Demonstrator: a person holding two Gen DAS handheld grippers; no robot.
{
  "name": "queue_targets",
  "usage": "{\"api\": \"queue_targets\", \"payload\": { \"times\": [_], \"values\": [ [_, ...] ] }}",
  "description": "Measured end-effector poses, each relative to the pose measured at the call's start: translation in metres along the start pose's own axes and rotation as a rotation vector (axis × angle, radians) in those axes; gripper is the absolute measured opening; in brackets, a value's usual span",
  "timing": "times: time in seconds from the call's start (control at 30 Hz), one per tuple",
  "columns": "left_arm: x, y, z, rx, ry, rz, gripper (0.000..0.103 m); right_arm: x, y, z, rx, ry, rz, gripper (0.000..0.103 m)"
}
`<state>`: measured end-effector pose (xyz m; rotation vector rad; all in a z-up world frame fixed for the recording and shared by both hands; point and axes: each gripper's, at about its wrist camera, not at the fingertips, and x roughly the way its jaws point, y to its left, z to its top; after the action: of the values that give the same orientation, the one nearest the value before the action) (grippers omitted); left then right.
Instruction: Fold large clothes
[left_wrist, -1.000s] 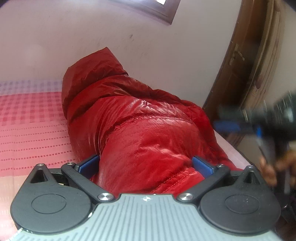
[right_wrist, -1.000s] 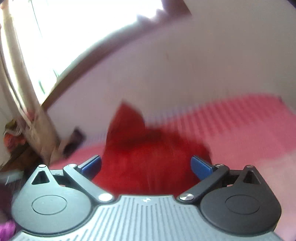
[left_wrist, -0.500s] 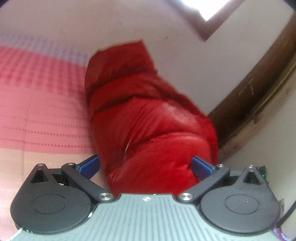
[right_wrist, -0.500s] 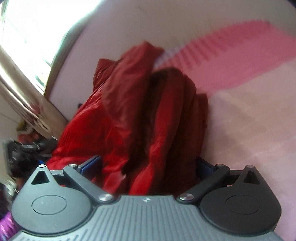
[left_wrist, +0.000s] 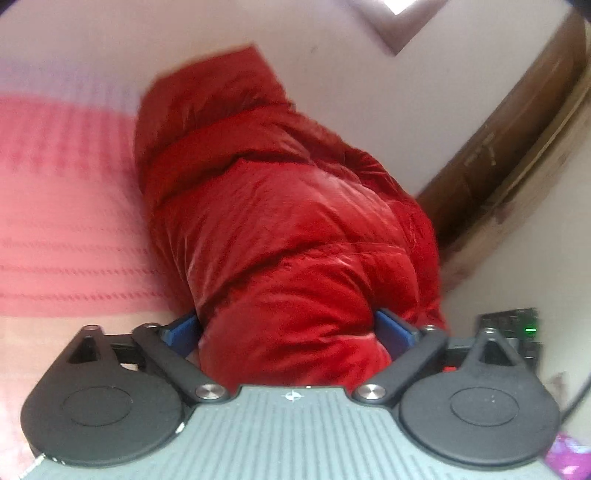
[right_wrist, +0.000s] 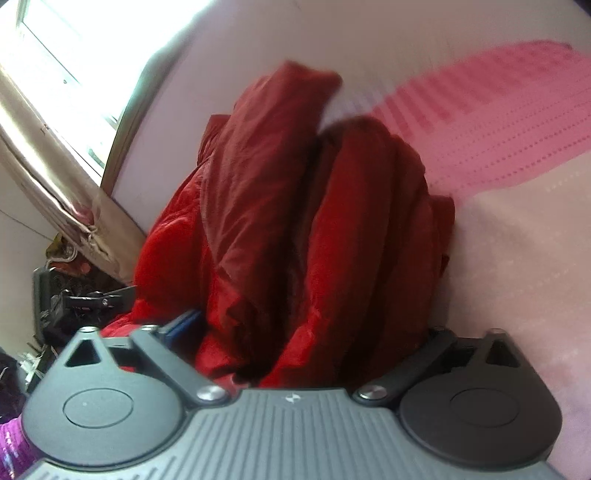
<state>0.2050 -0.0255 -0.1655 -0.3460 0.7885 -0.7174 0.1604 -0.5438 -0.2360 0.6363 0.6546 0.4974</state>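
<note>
A home bedroom: a bed with a pink patterned bedspread (left_wrist: 66, 206) against a plain wall, a curtained window (right_wrist: 55, 81) and a wooden door frame (left_wrist: 517, 147).

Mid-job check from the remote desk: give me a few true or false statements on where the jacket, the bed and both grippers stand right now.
1. The red puffer jacket lies on a pink patterned bedspread. True.
2. The left gripper has a bulky part of the jacket between its fingers. True; its jaws are closing.
3. The right gripper points at bare bedspread with nothing between its fingers. False: red jacket folds fill the gap, and its jaws are closing.
4. The jacket is spread out flat in a single layer. False: it is bundled, with thick folds standing up.
5. A bright window shows in the right wrist view. True.
</note>
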Motion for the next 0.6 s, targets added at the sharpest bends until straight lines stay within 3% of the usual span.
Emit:
{"api": "queue_targets", "payload": {
  "times": [0.07,0.17,0.37,0.6],
  "values": [
    [-0.008,-0.013,-0.002,0.048,-0.034,0.049,0.085,-0.006,0.013,-0.004,-0.031,-0.022,-0.003,0.067],
    [-0.021,-0.022,-0.005,0.074,-0.073,0.089,0.084,-0.005,0.026,-0.009,-0.030,-0.041,-0.002,0.059],
    [-0.063,-0.018,-0.007,0.073,-0.130,0.152,0.084,0.010,0.065,-0.024,-0.101,-0.071,0.045,0.055],
    [-0.135,0.005,-0.004,0.053,-0.212,0.269,0.084,0.056,0.124,-0.030,-0.162,-0.047,0.128,0.055]
  ]
}}
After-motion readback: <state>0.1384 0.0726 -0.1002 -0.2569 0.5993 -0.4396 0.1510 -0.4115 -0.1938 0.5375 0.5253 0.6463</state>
